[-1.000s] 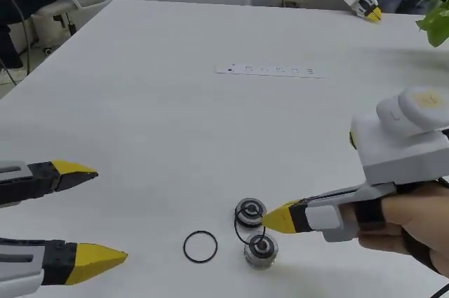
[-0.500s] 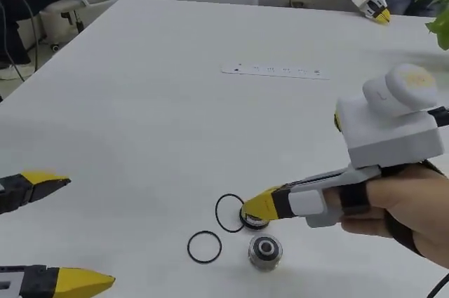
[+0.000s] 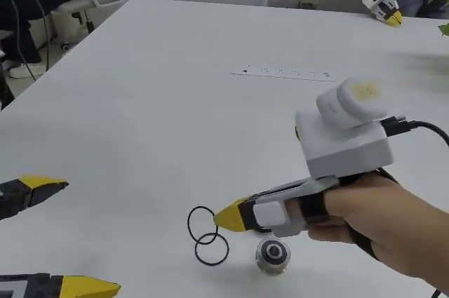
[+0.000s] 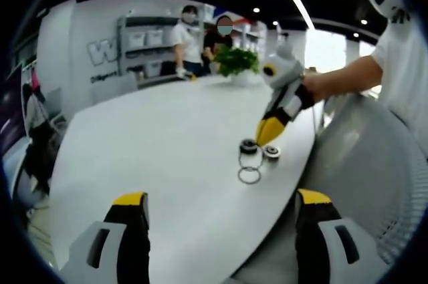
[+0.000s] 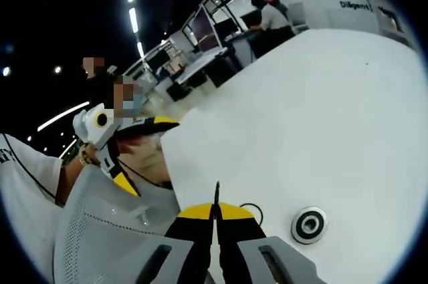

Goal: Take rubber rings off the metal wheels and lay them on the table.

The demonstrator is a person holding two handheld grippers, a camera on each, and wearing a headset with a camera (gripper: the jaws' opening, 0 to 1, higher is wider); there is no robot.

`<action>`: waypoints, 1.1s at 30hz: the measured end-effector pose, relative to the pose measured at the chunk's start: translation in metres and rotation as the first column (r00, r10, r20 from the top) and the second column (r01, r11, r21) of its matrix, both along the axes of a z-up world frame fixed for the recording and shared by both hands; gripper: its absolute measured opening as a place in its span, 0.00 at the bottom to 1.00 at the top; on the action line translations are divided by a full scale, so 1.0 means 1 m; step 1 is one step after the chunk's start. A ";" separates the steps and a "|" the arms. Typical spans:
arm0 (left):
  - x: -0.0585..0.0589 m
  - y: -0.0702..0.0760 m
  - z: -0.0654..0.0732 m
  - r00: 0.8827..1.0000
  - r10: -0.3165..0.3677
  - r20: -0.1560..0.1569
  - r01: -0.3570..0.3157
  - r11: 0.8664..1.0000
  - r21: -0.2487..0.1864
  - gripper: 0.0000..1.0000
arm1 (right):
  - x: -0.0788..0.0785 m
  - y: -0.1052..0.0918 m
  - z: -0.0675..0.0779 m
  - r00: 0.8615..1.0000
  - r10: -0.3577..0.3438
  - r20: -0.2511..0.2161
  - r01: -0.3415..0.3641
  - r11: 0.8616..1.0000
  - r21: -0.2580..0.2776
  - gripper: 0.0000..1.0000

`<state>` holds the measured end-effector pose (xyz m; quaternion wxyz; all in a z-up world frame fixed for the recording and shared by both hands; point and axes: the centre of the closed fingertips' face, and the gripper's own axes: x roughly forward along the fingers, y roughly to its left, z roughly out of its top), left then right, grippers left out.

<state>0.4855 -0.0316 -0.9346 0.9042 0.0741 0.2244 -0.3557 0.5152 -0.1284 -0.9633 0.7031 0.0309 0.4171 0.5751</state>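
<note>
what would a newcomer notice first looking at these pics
The white and yellow right gripper dominates the near right of the white table, shut on what looks like a thin black rubber ring. A second black ring lies flat just nearer the person, beside a small round metal wheel. The left gripper hangs open at the near left.

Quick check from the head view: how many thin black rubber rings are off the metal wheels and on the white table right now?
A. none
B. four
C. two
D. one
C: two black rubber rings show loose on the white table, one right at the yellow tip of the right tool and the other just nearer the camera.
</note>
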 end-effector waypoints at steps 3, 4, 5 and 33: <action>-0.001 0.000 0.000 1.000 0.002 -0.001 -0.002 1.000 0.000 0.92 | -0.001 0.003 -0.009 1.000 0.010 -0.011 -0.010 1.000 -0.012 0.00; -0.001 0.000 0.000 1.000 0.003 -0.001 -0.003 1.000 -0.001 0.91 | -0.003 0.004 -0.012 1.000 0.013 -0.016 -0.014 1.000 -0.018 0.00; -0.001 0.000 -0.001 1.000 0.004 -0.001 -0.004 1.000 -0.001 0.91 | -0.003 0.004 -0.015 1.000 0.015 -0.020 -0.016 1.000 -0.023 0.00; -0.002 0.003 -0.001 1.000 0.023 -0.001 -0.023 1.000 -0.004 0.89 | 0.004 -0.005 -0.055 0.999 0.020 0.037 -0.014 0.987 -0.162 0.00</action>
